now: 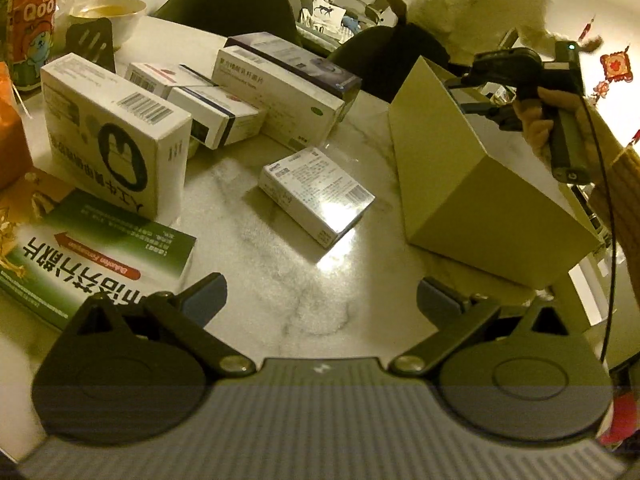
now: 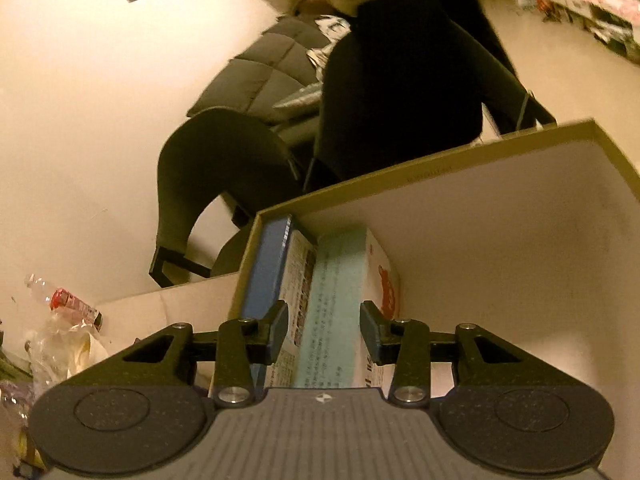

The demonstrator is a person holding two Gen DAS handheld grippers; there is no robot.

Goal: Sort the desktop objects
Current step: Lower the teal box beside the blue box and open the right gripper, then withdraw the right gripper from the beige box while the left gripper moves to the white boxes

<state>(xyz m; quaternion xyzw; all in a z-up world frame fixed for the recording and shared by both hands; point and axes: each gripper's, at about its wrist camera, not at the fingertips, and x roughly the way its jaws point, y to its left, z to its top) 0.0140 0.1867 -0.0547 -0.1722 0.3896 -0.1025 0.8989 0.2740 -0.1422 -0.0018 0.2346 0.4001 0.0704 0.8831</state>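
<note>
Medicine boxes fill both views. Between the right gripper (image 2: 324, 330) fingers stands a pale-green box (image 2: 338, 312) inside the tan storage box (image 2: 500, 240), its long edge facing the camera; the pads sit just beside its two faces, and whether they press it or have let go I cannot tell. A blue-edged box (image 2: 266, 276) stands against the storage box's left wall, just left of the green one. Beyond the storage box rim are a dark chair (image 2: 216, 184) and a person in dark clothing (image 2: 404, 72).

The left gripper (image 1: 320, 300) hangs over the marble desk (image 1: 288, 280) with its fingers spread wide and nothing between them. Ahead of it a small white box (image 1: 316, 192) lies flat by itself. A green-and-white box (image 1: 80, 256) lies near the left finger, with a tall white box (image 1: 116, 136) standing behind it and more white boxes (image 1: 256, 92) clustered farther back. The tan storage box (image 1: 472, 184) stands to the right on the desk, with the right hand (image 1: 540, 120) holding its gripper above it
</note>
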